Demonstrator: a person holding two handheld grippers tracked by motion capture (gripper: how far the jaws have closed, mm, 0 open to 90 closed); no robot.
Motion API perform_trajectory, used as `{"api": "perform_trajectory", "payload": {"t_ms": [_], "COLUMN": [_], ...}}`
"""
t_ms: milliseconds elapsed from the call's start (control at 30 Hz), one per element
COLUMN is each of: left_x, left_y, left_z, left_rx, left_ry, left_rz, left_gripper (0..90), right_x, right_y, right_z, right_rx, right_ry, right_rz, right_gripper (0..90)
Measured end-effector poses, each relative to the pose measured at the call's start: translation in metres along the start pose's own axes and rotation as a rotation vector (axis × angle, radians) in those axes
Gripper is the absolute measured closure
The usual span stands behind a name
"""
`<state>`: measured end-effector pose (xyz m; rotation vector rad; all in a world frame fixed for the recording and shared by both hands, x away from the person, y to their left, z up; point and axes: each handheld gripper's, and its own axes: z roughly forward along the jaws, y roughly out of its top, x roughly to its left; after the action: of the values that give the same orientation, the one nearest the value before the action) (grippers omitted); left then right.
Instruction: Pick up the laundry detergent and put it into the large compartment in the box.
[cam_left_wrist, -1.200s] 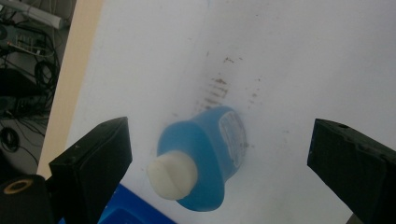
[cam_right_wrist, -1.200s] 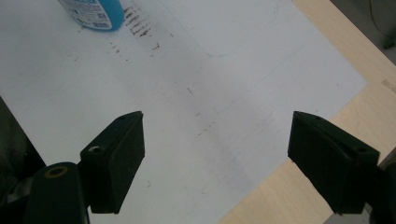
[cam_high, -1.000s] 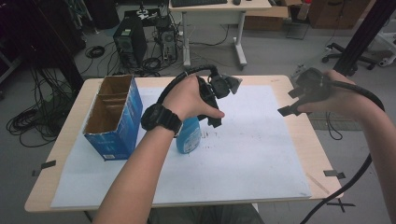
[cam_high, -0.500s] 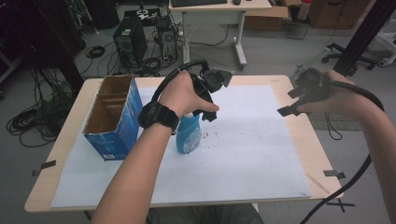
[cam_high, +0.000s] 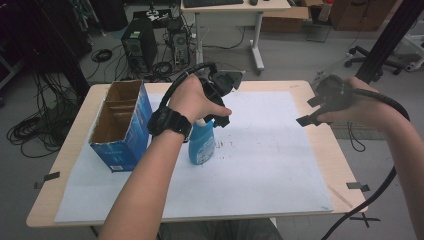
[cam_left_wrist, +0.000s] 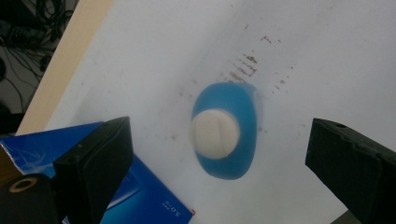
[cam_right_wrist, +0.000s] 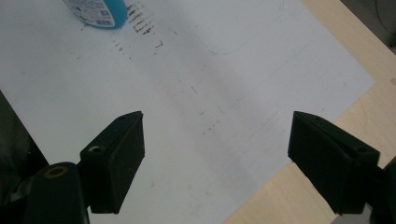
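Over the last second the left hand (cam_high: 192, 100) has drifted a little toward the box side of the tabletop (cam_high: 300, 85), carrying the left gripper (cam_high: 220, 119) with it. A second ago the gripper's dark tip sat beyond the blue bottle (cam_high: 202, 142), toward its right side; now it hangs right above the bottle's top, jaws spread wide with the white cap (cam_left_wrist: 215, 133) seen between them. The wrist seems to have turned slightly as well, though the high view is too coarse to be sure.
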<state>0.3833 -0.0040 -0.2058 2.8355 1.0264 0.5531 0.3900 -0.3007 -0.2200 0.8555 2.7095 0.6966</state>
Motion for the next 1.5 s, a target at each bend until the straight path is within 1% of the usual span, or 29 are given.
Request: {"api": "perform_trajectory", "payload": {"t_ms": [533, 700, 900, 1167, 1233, 1300, 1333, 1400, 1500], "left_x": [0.003, 0.007, 0.008, 0.009, 0.009, 0.009, 0.009, 0.009, 0.009], "left_y": [0.001, 0.000, -0.001, -0.001, -0.001, -0.002, -0.002, -0.002, -0.002], "left_z": [0.006, 0.008, 0.013, 0.020, 0.021, 0.024, 0.025, 0.026, 0.028], "left_rx": [0.018, 0.027, 0.033, 0.046, 0.047, 0.051, 0.050, 0.056, 0.053], "left_ry": [-0.022, -0.024, -0.030, -0.034, -0.034, -0.038, -0.040, -0.042, -0.047], "left_rz": [-0.004, -0.010, -0.015, -0.004, -0.010, -0.005, -0.011, -0.006, -0.010], "left_gripper": [8.1, 8.1, 8.1, 8.0, 8.0, 8.0, 8.0, 8.0, 8.0], "right_x": [-0.001, -0.001, -0.002, -0.002, -0.002, -0.002, -0.002, -0.002, -0.002], "right_y": [-0.001, -0.002, -0.003, -0.004, -0.004, -0.004, -0.004, -0.004, -0.004], "right_z": [0.003, 0.003, 0.004, 0.008, 0.008, 0.009, 0.009, 0.009, 0.010], "right_rx": [0.003, 0.003, 0.003, 0.009, 0.014, 0.014, 0.014, 0.016, 0.015], "right_ry": [0.005, 0.003, 0.006, 0.010, 0.008, 0.008, 0.009, 0.009, 0.011], "right_rz": [0.001, 0.003, 0.006, 0.006, 0.002, 0.004, 0.005, 0.005, 0.005], "right_gripper": [18.9, 18.9, 18.9, 18.8, 18.8, 18.8, 18.8, 18.8, 18.8]}}
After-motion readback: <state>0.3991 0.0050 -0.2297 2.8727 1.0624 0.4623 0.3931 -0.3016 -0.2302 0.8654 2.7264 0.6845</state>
